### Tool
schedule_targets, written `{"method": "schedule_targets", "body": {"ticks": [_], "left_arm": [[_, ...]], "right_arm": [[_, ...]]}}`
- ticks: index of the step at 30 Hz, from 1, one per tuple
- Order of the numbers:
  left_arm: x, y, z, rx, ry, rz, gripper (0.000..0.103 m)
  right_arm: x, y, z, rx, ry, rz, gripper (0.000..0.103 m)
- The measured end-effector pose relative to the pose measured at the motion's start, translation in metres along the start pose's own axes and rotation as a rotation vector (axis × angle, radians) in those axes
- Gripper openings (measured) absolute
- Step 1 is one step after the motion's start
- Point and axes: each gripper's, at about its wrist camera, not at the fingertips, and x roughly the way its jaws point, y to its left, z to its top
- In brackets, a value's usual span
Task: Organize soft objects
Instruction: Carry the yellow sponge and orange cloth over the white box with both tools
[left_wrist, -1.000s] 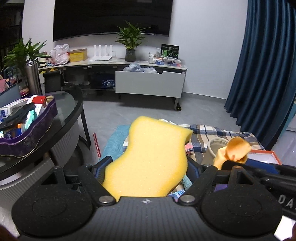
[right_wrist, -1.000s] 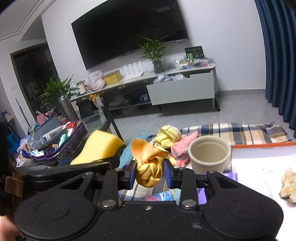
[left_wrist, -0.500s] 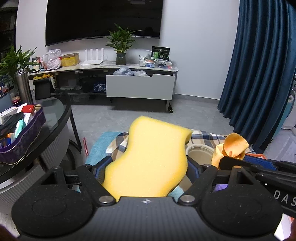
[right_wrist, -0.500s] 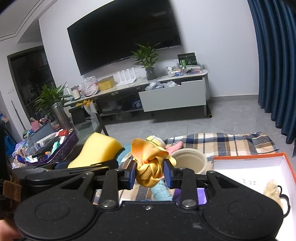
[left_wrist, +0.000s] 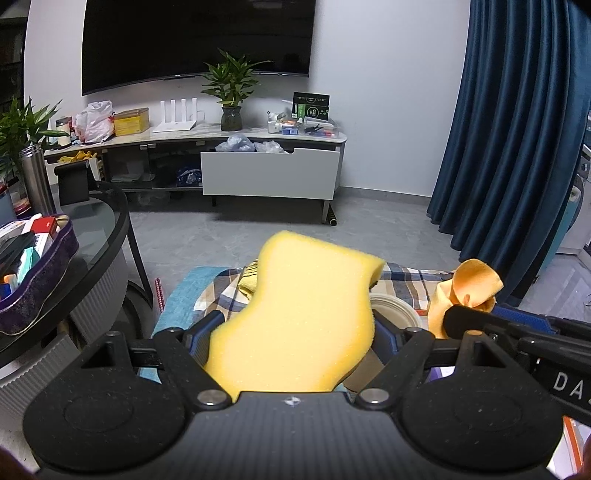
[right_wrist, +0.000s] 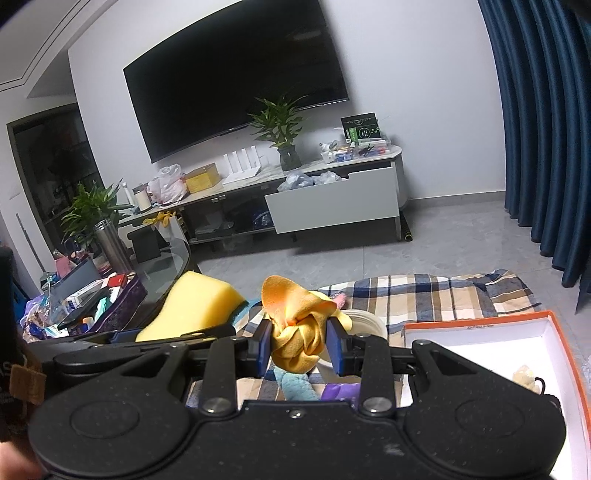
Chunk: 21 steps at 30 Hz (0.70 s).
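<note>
The left tool (left_wrist: 291, 332) pinches a light, springy yellow sponge (left_wrist: 303, 317) at its waist, while the right tool (right_wrist: 301, 347) squeezes a limp, bunched orange cloth (right_wrist: 295, 332) mid-knot.

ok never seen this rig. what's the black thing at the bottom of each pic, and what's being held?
No robot arm here: a person holds a two-finger gripper in each hand, each with a fisheye camera looking along its fingers. The black shape is the gripper's own body. The left camera shows the left gripper shut on a yellow sponge. The right camera shows the right gripper shut on a bunched orange cloth. Below lie a plaid blanket, a white cup and an orange-rimmed box. Each view also catches the other gripper's load.
</note>
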Motion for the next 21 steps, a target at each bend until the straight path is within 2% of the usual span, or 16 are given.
{"method": "schedule_targets", "body": {"ticks": [21], "left_arm": [[0.004,-0.031,0.001,0.050,0.014,-0.052,0.084]], "right_arm": [[-0.017,-0.040,0.006,0.048,-0.030,-0.061,0.039]]}}
